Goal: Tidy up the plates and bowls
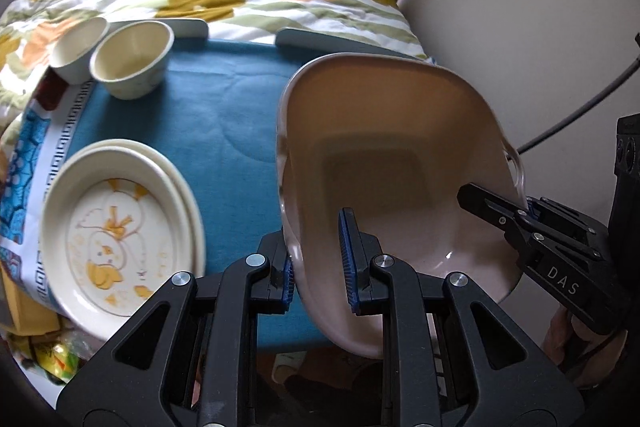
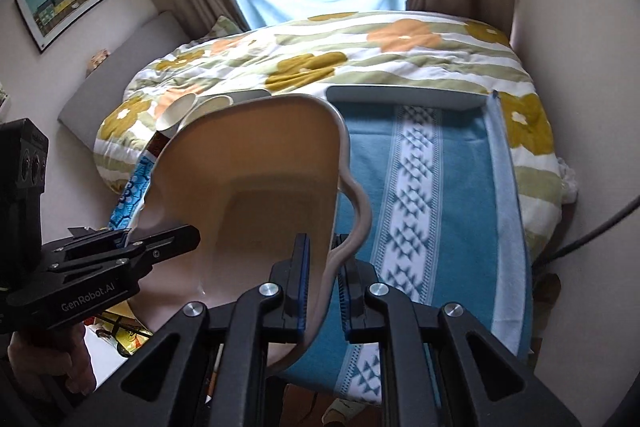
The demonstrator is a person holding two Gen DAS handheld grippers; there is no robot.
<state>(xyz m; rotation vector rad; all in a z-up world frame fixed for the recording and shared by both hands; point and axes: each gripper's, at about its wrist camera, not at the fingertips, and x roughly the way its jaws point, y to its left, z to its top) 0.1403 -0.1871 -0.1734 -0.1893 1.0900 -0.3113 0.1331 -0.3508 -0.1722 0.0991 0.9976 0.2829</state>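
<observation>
A large pinkish-beige bowl [image 1: 384,155] with a squarish well and wavy handles hangs tilted above the blue-clothed table [image 1: 224,131]. My left gripper [image 1: 318,263] is shut on its left rim, one pad inside and one outside. My right gripper [image 1: 524,211] clamps the opposite handle. In the right wrist view the same bowl [image 2: 256,183] fills the middle, my right gripper [image 2: 324,275] shut on its near-right rim and my left gripper [image 2: 132,237] biting the left edge. Stacked cream plates [image 1: 120,227] with a chick drawing lie at the left. Two cream cups [image 1: 132,63] stand at the back left.
A floral duvet [image 2: 360,55] on a bed lies beyond the table. A patterned blue towel [image 2: 416,195] covers the table's right part, with a grey tray edge [image 2: 404,97] at the back. Clutter [image 1: 52,351] sits low on the left, a cable [image 1: 576,115] on the right.
</observation>
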